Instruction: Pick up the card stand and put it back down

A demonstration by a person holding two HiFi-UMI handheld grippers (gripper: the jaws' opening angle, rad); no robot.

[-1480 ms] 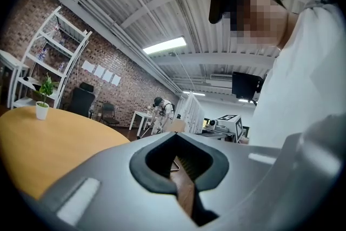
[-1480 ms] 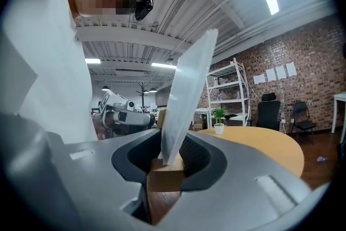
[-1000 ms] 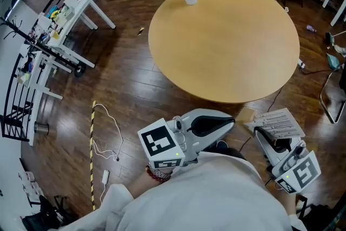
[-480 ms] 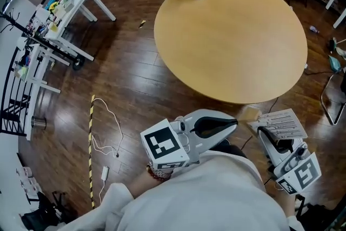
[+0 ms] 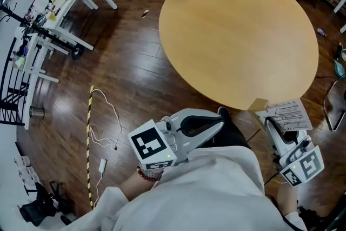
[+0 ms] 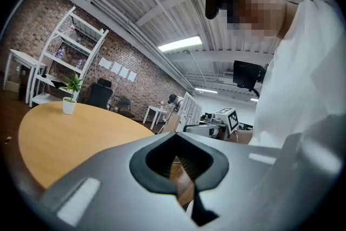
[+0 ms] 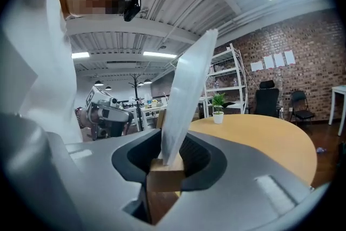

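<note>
My right gripper [image 7: 165,173] pinches the wooden base of the card stand [image 7: 186,92] and holds it off the round table [image 5: 238,35], near its edge (the white card leans a little). My left gripper [image 6: 181,178] is pressed together, with nothing between.

- My right gripper [image 7: 162,200] has its jaws clamped on the wooden base of the card stand [image 7: 166,173]; the white card leans up and to the right.
- Beyond it I see a round table [image 7: 265,140] with a potted plant [image 7: 218,109] standing on it.
- The left gripper [image 7: 105,112] shows at the left.
</note>
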